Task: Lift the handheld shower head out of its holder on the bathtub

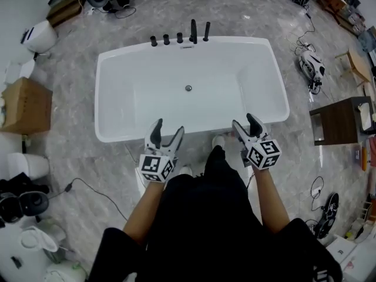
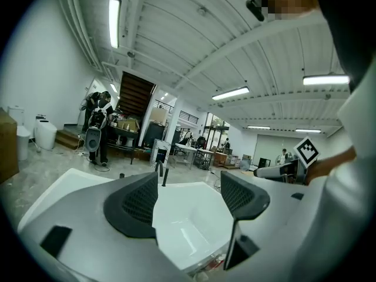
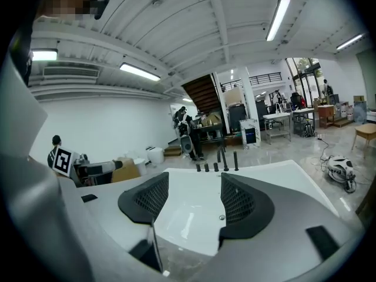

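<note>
Marble floor runs round the white bathtub (image 1: 117,57), with the person standing at its near rim. On the left, the left gripper (image 1: 168,128) hovers with jaws apart and nothing between them. Straight across the basin, on the far rim, the handheld shower head (image 1: 206,31) stands upright in its holder, just right of the spout (image 1: 193,31). The right gripper (image 1: 244,121), likewise spread and empty, looks to me the better placed

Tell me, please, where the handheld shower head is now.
In the head view, the slim black handheld shower head stands upright on the far rim of the white bathtub. It is the rightmost of the black fittings, just right of the black spout.
</note>
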